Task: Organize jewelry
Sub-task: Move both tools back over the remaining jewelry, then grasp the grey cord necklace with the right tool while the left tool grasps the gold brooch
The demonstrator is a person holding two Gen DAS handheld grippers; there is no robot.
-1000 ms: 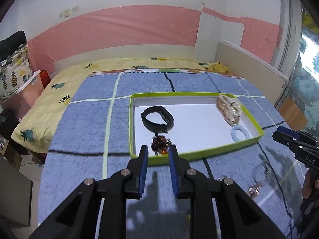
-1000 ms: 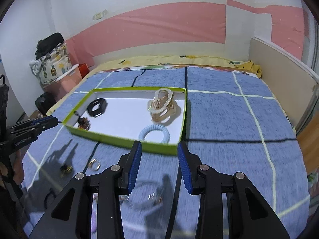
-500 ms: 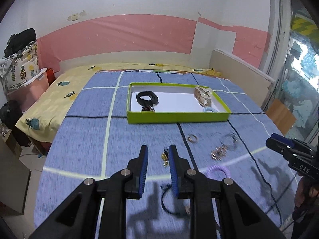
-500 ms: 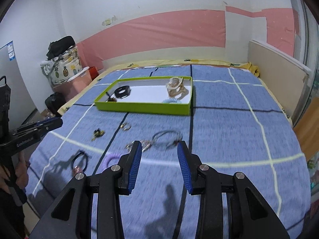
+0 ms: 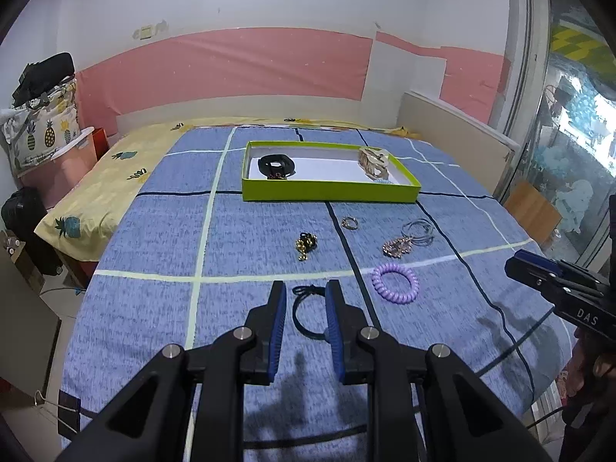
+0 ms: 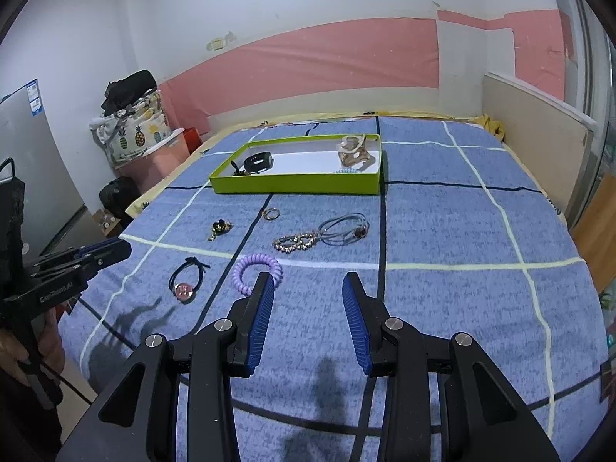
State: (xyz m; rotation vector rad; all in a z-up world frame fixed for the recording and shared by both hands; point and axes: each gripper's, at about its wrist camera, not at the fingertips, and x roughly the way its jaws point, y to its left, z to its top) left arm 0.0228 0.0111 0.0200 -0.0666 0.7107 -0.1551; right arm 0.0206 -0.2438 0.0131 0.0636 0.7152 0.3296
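A green tray sits far back on the blue blanket, holding a black band, a gold clip and a pale blue coil. Loose on the blanket lie a ring, a black-gold piece, a gold chain, a grey cord necklace, a purple coil tie and a black hair tie. My left gripper hangs open above the black hair tie. My right gripper is open and empty, its left finger beside the purple coil.
The bed's near edge runs just under both grippers. A yellow pineapple sheet and bags lie to the left, a pale board on the right. A black binder clip hangs at the near left corner.
Both grippers have drawn back from the tray, which now looks small and far. The loose jewelry on the blanket has come into view. Jaw gaps look the same.
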